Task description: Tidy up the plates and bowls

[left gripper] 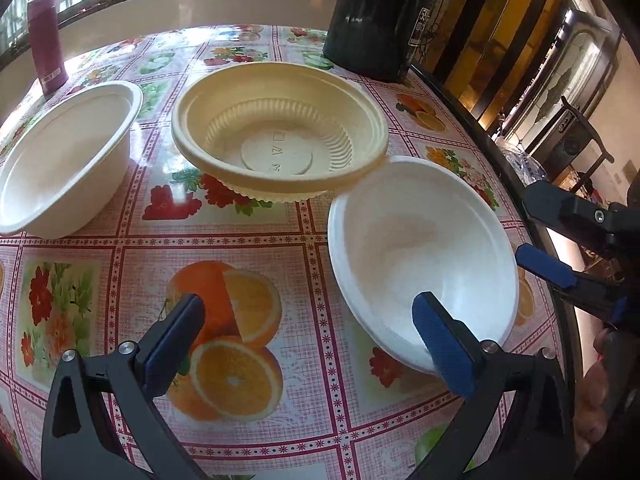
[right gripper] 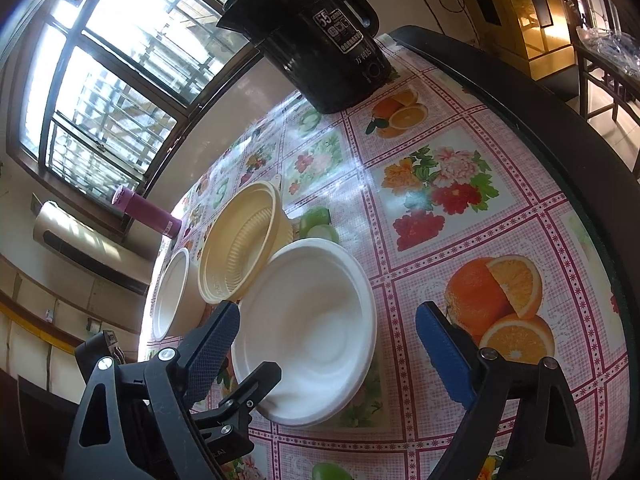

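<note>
Three bowls stand on the fruit-pattern tablecloth [left gripper: 256, 248]. A white bowl [left gripper: 424, 256] is nearest, also in the right wrist view [right gripper: 316, 332]. A cream ribbed bowl [left gripper: 280, 132] sits behind it, its rim over the white bowl's far edge; it also shows in the right wrist view [right gripper: 244, 248]. Another white bowl [left gripper: 64, 160] stands at the left, also in the right wrist view [right gripper: 172, 292]. My left gripper [left gripper: 312, 340] is open and empty, its right finger over the near white bowl's rim. My right gripper [right gripper: 328, 348] is open and empty over that same bowl; it appears in the left wrist view [left gripper: 552, 240].
A black electric kettle [left gripper: 380, 16] stands at the back of the table [right gripper: 460, 208]. A magenta flask [left gripper: 46, 40] stands at the far left by the window. The table's dark edge [left gripper: 532, 216] runs along the right, with chairs beyond.
</note>
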Available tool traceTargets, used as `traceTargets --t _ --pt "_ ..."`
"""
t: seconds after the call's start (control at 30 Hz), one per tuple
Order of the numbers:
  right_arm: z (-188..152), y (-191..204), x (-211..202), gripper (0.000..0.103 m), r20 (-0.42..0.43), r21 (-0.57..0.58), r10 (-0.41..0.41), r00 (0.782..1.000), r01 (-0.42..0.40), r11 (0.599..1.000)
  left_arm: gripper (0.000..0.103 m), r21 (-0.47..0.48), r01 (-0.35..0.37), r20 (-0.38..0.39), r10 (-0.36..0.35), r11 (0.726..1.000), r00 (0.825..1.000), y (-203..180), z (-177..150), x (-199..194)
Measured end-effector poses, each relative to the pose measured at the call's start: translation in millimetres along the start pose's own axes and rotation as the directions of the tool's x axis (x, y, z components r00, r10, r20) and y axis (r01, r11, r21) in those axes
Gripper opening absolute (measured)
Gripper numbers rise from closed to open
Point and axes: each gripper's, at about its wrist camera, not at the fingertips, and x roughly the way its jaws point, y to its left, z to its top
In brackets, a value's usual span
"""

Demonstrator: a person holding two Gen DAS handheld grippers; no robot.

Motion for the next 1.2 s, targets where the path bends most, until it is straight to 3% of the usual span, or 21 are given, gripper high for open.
traceTargets --t 0.23,0.5,0.73,1.2 --pt "1 3 -2 0.091 0.020 -0.011 0.012 1.000 -0.012 1.000 0.103 -0.071 0.066 -0.039 -0.069 0.995 0.997 12 0 2" --pt "0 8 1 0.092 0.018 -0.034 0.008 1.000 -0.008 0.999 0.103 -0.021 0.024 -0.037 -0.025 1.000 0.999 8 -3 3" --pt "1 6 0 0.092 0.024 -0.024 0.006 1.000 -0.005 1.000 0.103 -0.033 0.031 -0.023 -0.031 0.999 0.999 11 -4 3" --pt "0 6 0 0.092 0.016 -0.019 0.017 1.000 -0.016 1.000 0.103 -0.158 0.115 0.018 -0.114 0.981 0.993 29 0 -3"
